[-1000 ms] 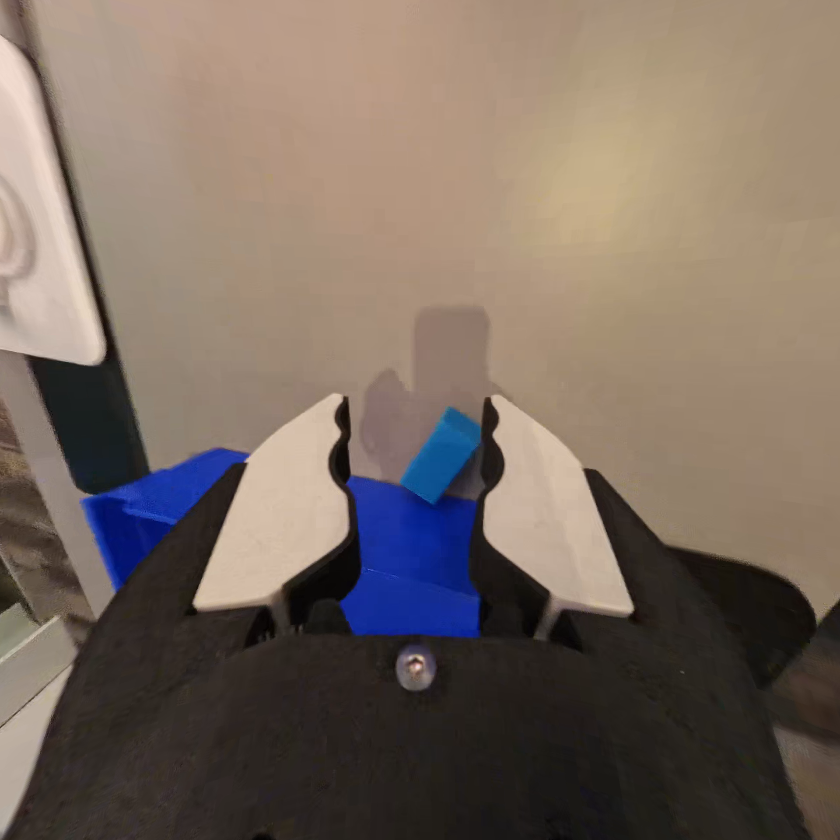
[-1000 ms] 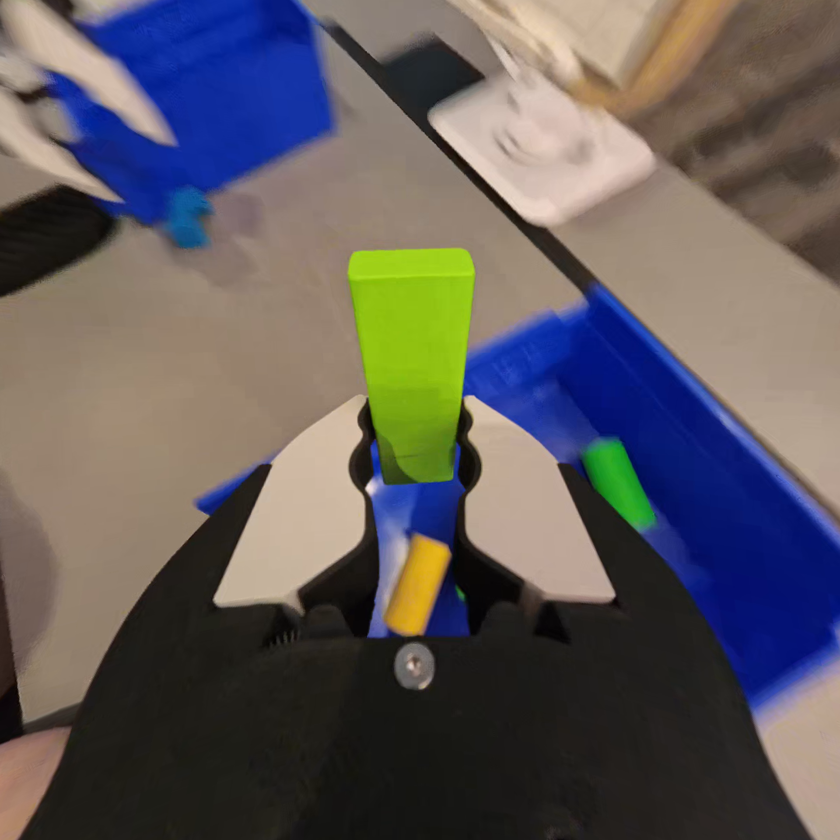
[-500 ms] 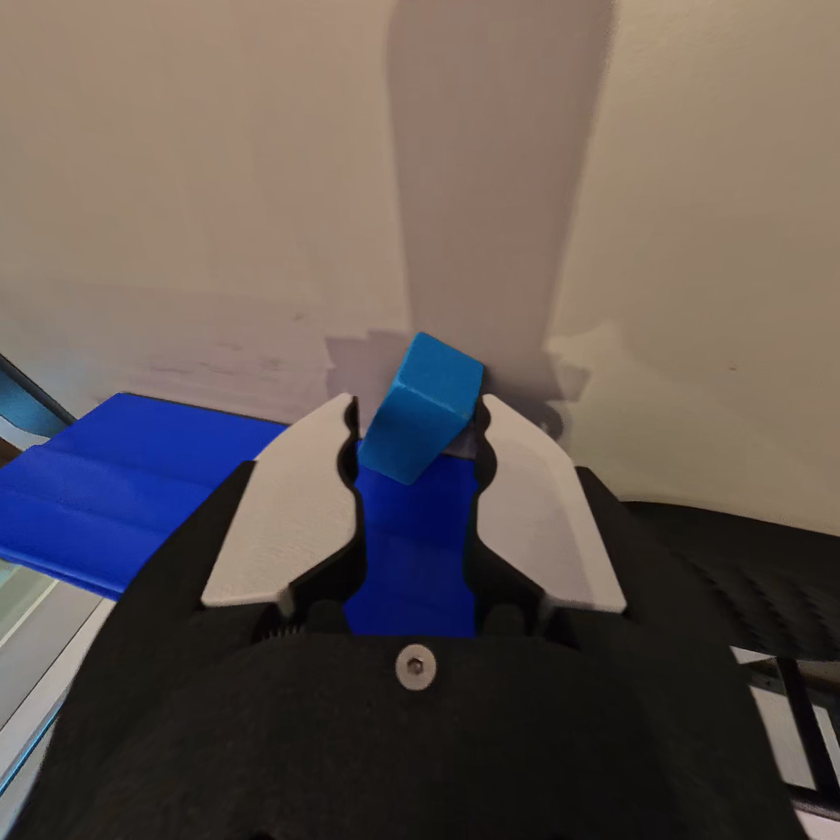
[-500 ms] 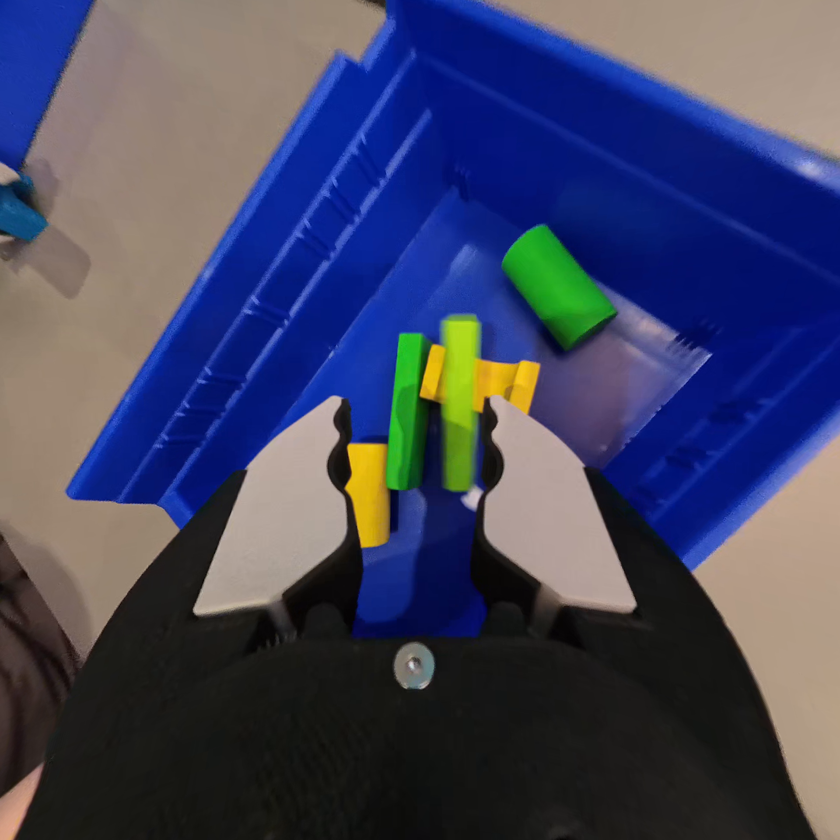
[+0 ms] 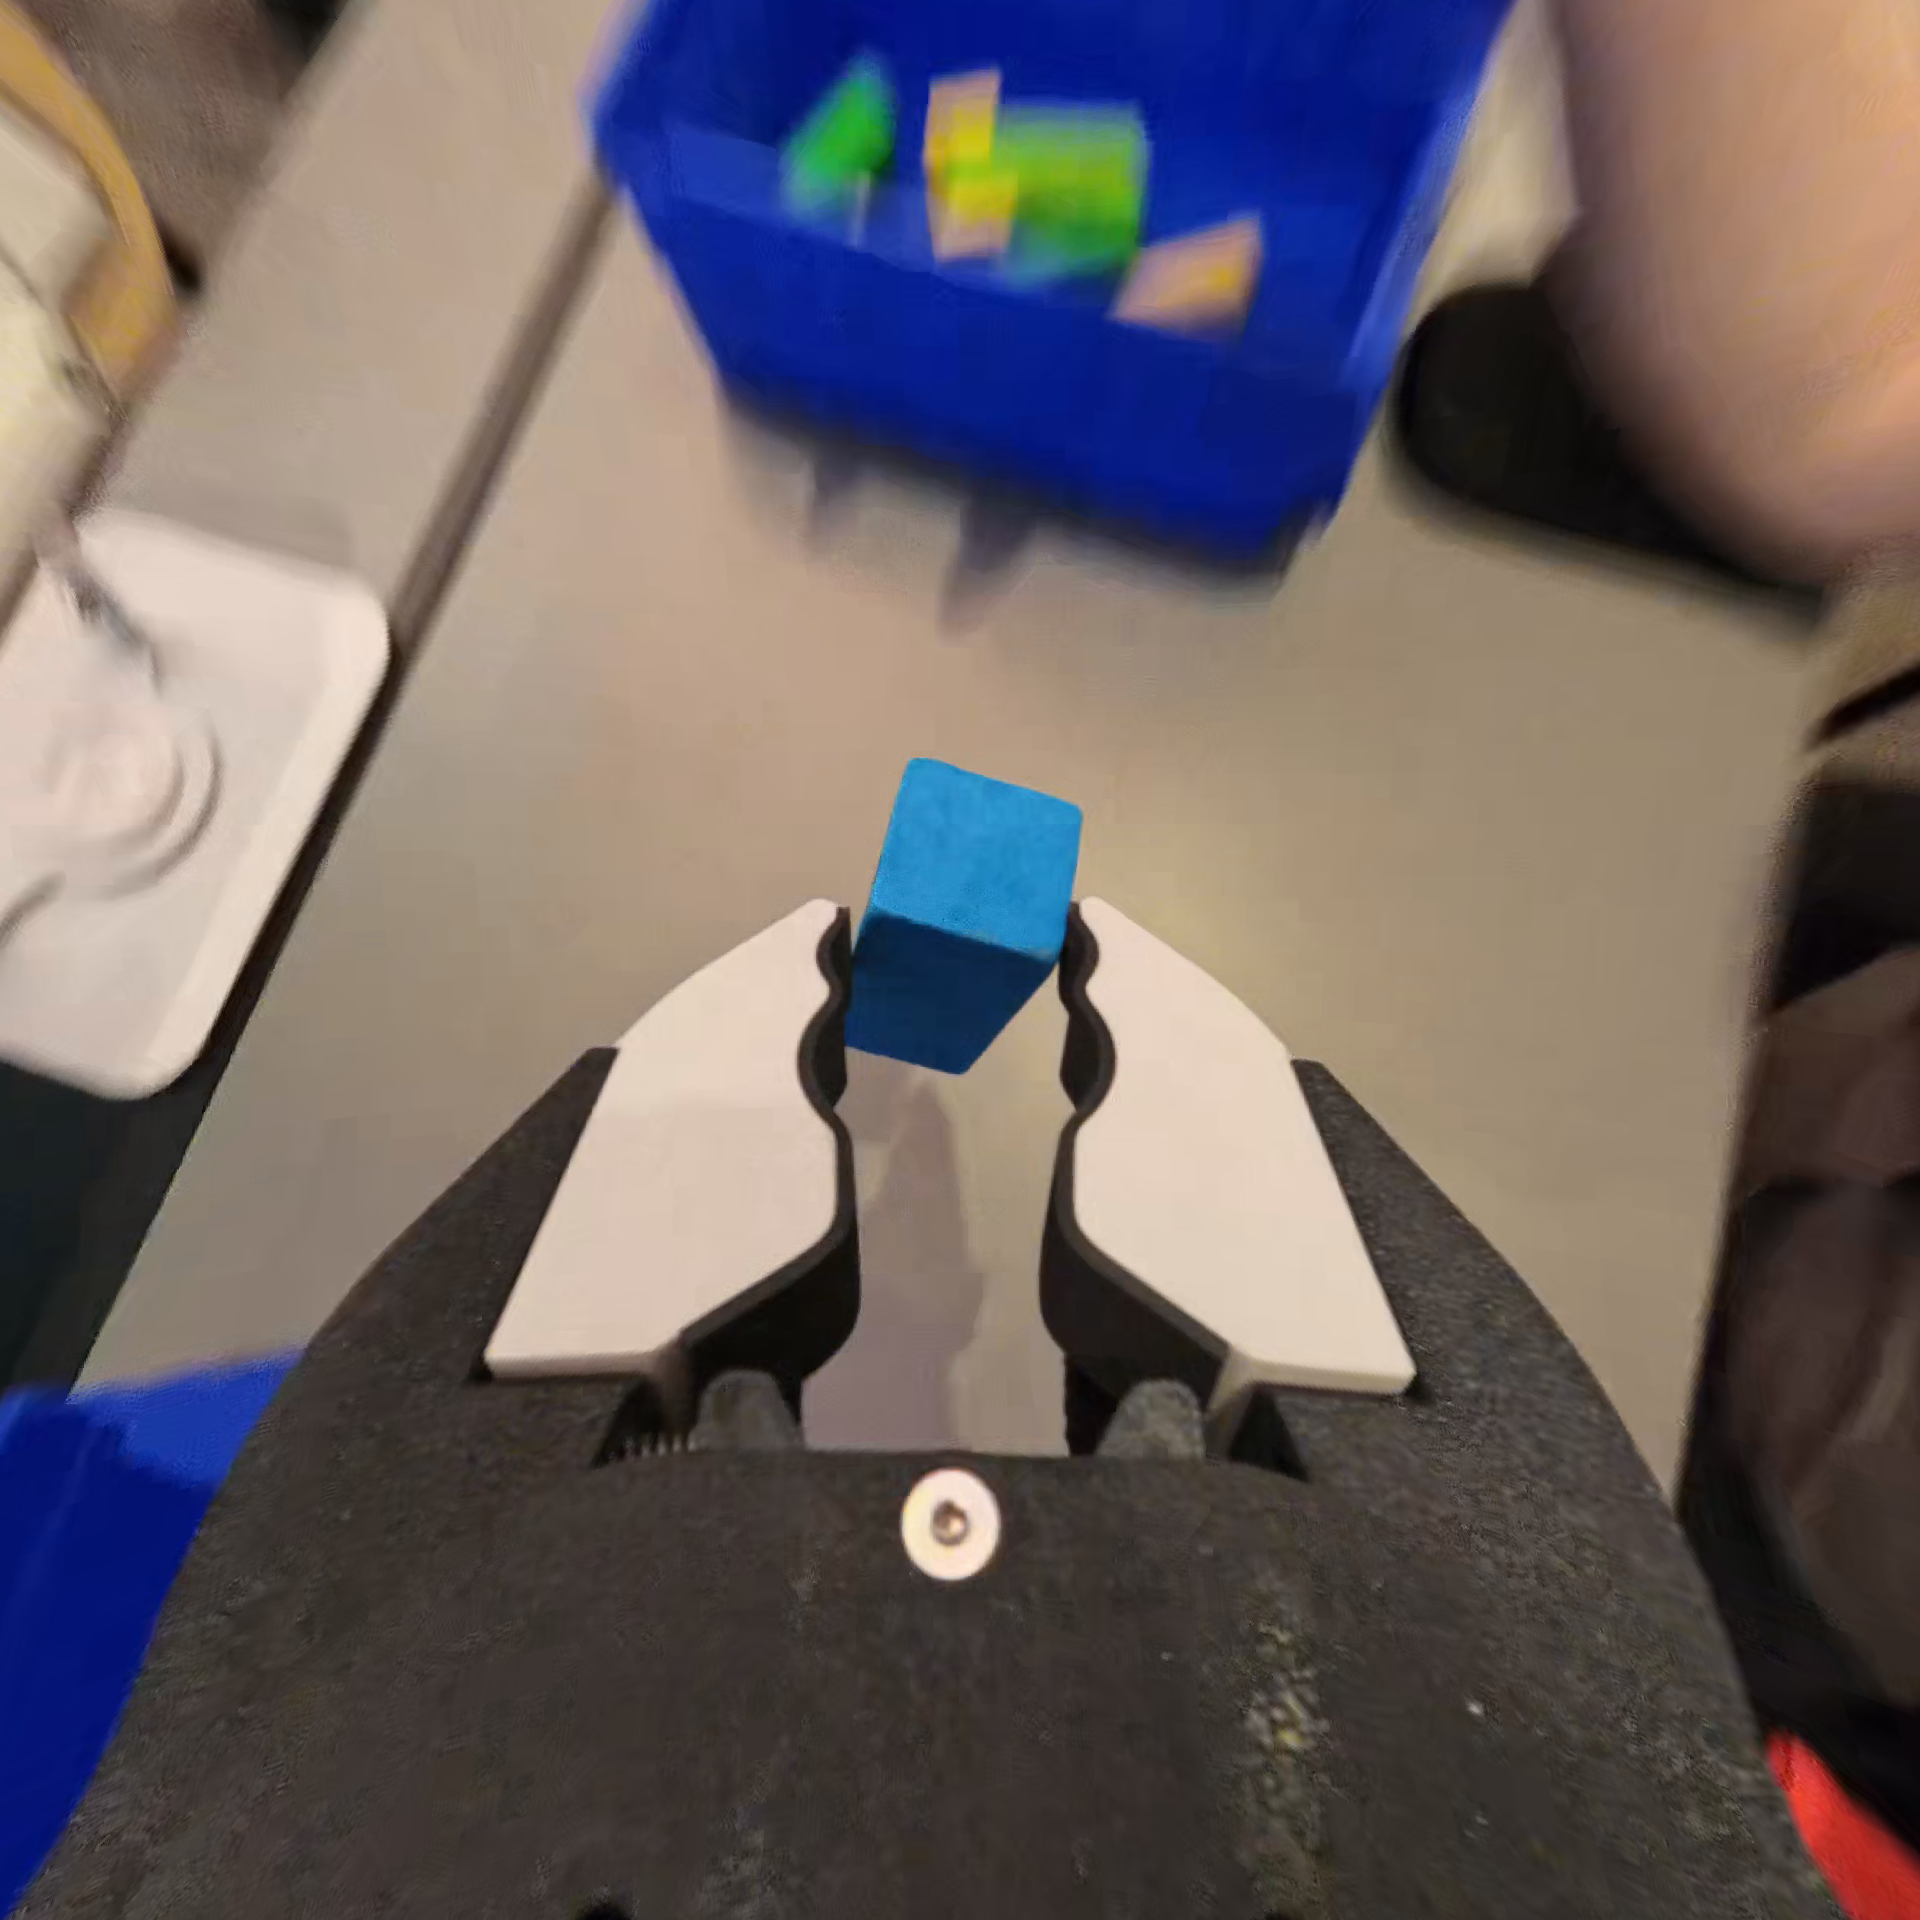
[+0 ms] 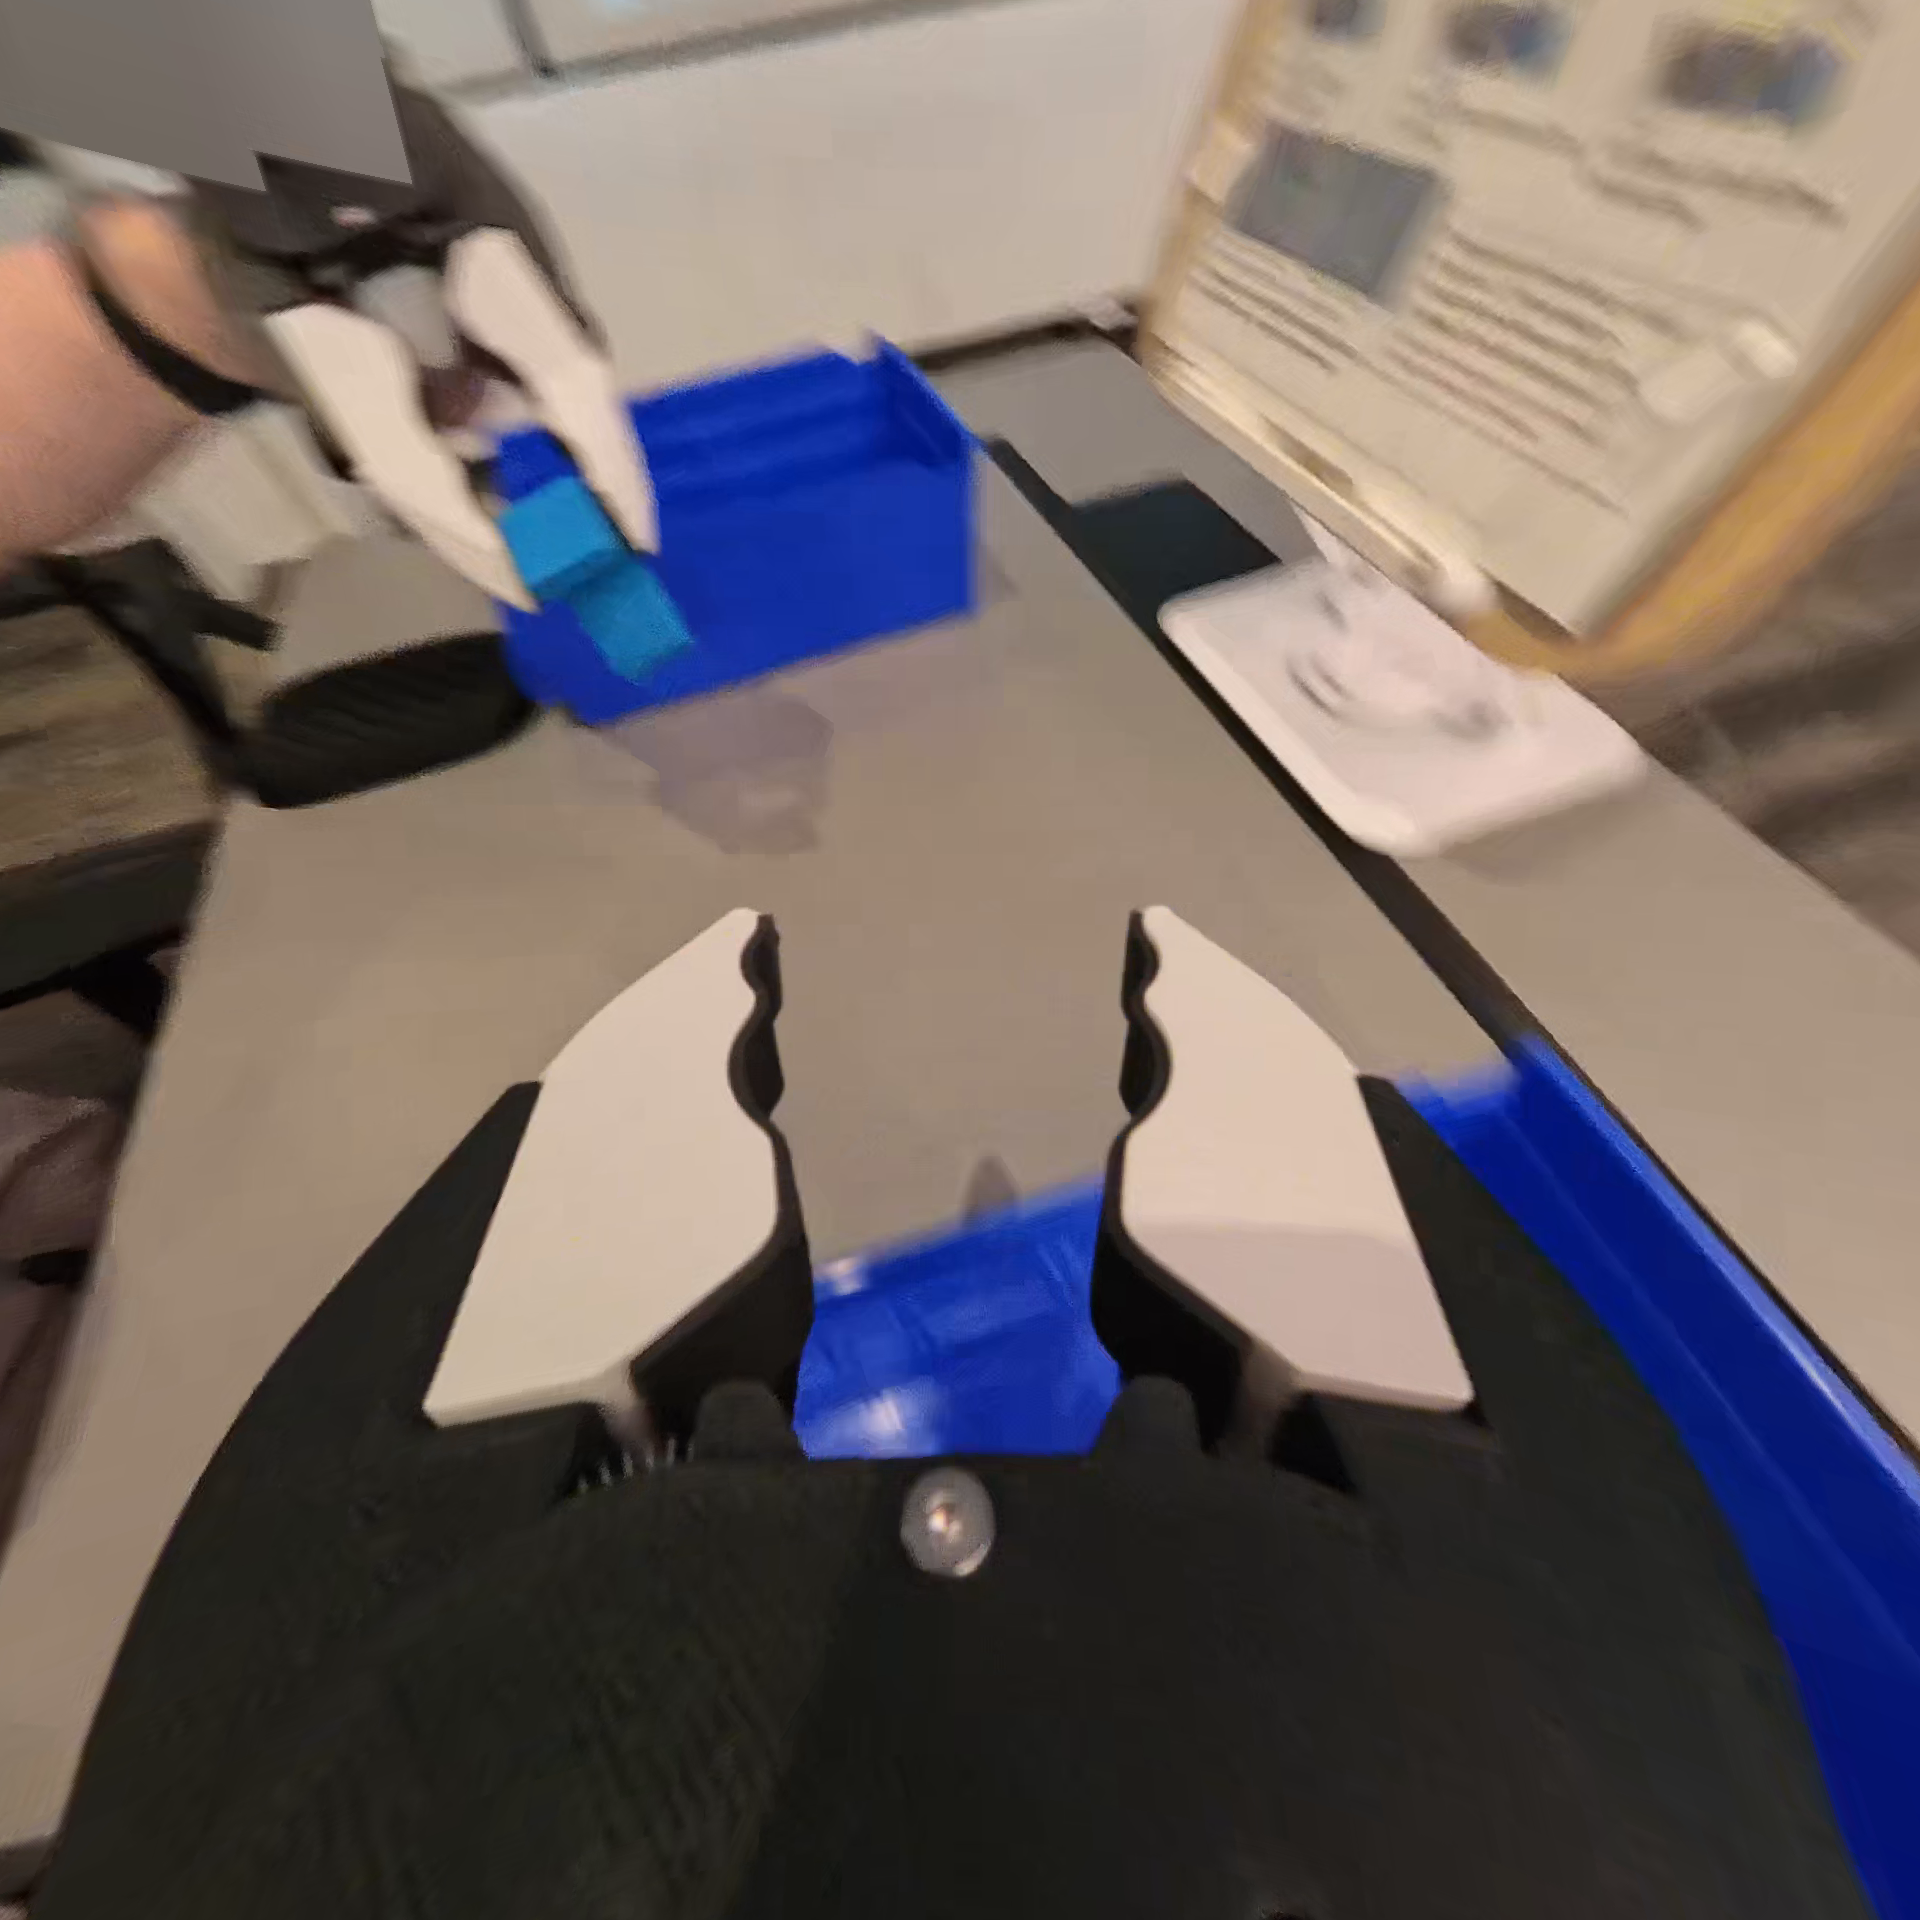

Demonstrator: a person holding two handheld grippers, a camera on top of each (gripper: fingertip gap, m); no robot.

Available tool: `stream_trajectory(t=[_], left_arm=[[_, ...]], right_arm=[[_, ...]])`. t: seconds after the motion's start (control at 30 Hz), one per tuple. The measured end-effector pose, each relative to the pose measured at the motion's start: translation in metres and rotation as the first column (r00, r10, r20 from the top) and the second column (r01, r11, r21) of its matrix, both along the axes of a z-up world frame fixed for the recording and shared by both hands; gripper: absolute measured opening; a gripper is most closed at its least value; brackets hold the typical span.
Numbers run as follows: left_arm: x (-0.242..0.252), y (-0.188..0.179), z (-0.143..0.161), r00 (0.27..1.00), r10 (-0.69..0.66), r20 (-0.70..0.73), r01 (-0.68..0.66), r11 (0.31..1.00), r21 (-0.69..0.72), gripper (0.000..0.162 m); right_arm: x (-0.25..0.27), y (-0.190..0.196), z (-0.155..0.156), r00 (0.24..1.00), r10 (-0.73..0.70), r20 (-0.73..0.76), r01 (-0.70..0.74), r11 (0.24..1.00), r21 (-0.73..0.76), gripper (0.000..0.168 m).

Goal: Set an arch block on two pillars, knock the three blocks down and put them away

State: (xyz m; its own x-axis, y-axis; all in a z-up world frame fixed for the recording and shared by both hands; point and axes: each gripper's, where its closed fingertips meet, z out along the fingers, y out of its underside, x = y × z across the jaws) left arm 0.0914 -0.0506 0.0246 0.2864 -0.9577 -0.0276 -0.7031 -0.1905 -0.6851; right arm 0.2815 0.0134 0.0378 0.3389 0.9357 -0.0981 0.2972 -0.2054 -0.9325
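My left gripper [image 5: 958, 912] is shut on a blue block [image 5: 966, 935] and holds it tilted above the grey table. The same gripper [image 6: 571, 561] and blue block [image 6: 597, 582] show far left in the right wrist view, in front of a blue bin [image 6: 831, 499]. My right gripper [image 6: 951, 925] is open and empty, just above the near blue bin [image 6: 1662, 1257]. That bin [image 5: 987, 416] shows blurred in the left wrist view, with green blocks [image 5: 1070, 187] and yellow blocks [image 5: 966, 156] inside.
A white pad [image 6: 1392, 717] lies by the table's far edge; it also shows in the left wrist view [image 5: 177, 790]. A framed board [image 6: 1538, 270] stands behind it. A person's arm [image 5: 1745, 260] is at the right. A blue bin corner [image 5: 104, 1475] is at lower left. The gap from one gripper's tips to the other's is roughly 20 centimeters.
My right gripper let the lime green block go into its bin, opened and swung up. My left gripper shut on the blue block, lifted it and turned toward the bin of blocks.
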Motion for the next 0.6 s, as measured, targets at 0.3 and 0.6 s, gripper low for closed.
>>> stream_trajectory(t=[0.3, 0.6], left_arm=[[0.069, -0.017, 0.079, 0.943, -0.102, 0.316, 0.092, 0.995, 0.046, 0.038], [0.037, -0.007, 0.083, 0.909, -0.003, 0.416, 0.012, 1.000, -0.019, 0.083]], right_arm=[[-0.137, -0.069, 0.047, 0.952, 0.283, -0.121, -0.244, 0.933, 0.264, 0.079], [-0.084, -0.052, 0.045, 0.976, 0.211, -0.045, -0.200, 0.963, 0.182, 0.035]])
